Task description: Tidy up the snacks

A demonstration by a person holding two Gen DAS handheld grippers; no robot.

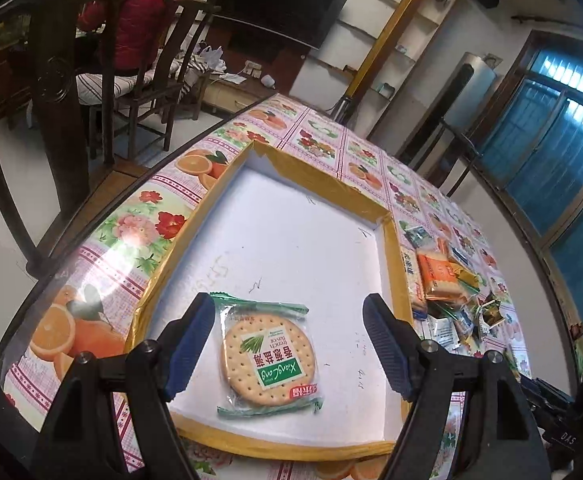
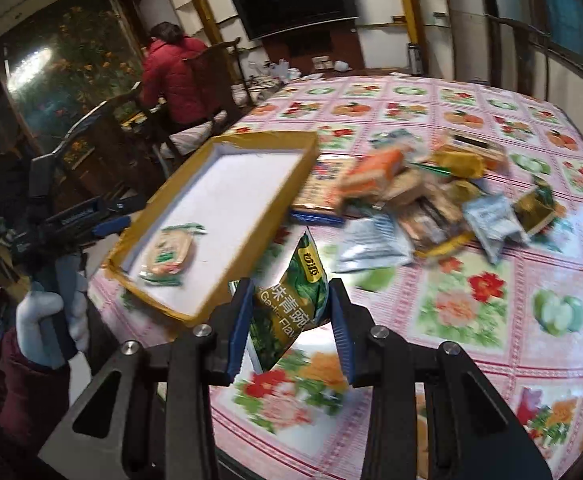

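One cracker packet (image 1: pixel 266 354) lies in your white tray (image 1: pixel 393 264), between the released left hand-held gripper (image 1: pixel 289 344); your right hand-held gripper (image 2: pixel 289 320) grasps a green pea packet (image 2: pixel 291 304) above the flowered tabletop (image 2: pixel 471 304), snack pile (image 2: pixel 431 192) beside.

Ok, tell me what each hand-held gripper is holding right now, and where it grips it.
The right hand-held gripper pinches the green garlic-flavour pea packet across its lower half. The left hand-held gripper holds nothing; the cracker packet lies loose in the tray.

Dark TV (image 1: pixel 283 4) on wall, wooden chairs (image 1: pixel 57 80), person (red jacket) (image 2: pixel 175 76) seated
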